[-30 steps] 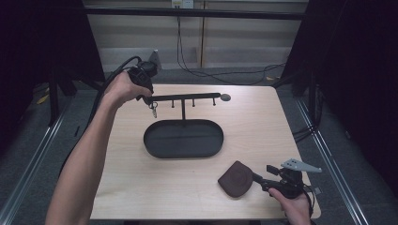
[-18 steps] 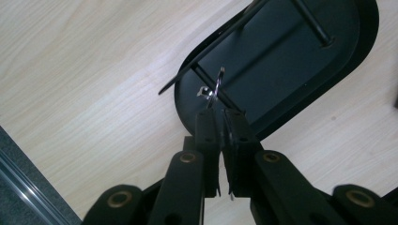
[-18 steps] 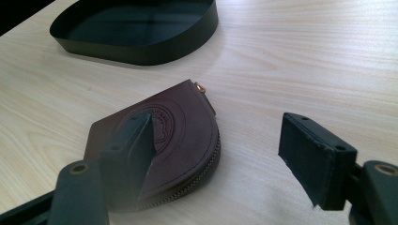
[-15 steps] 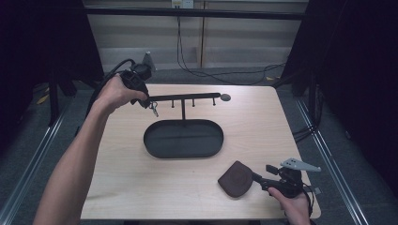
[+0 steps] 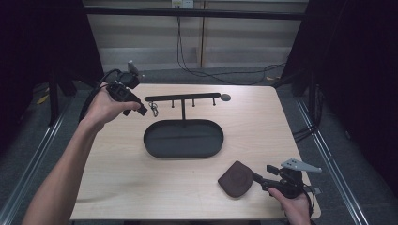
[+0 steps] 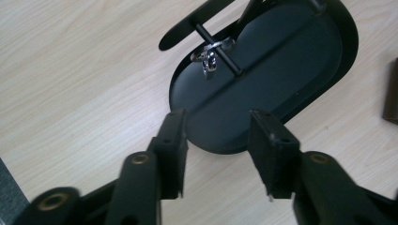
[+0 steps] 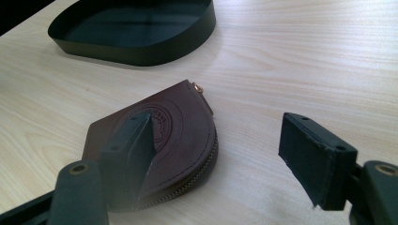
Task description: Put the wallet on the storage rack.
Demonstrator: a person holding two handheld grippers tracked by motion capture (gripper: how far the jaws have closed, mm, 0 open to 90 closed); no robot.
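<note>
Left gripper gapes empty above the black tray; right gripper gapes empty beside the brown pouch.

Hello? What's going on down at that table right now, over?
Left hand-held gripper open, raised near key ring hanging on rack. Right hand-held gripper open at brown pouch, not gripping. Oval tray empty.

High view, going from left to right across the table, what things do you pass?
Left tool → key ring on the rack's hook → oval black tray → brown leather coin pouch → right tool
</note>
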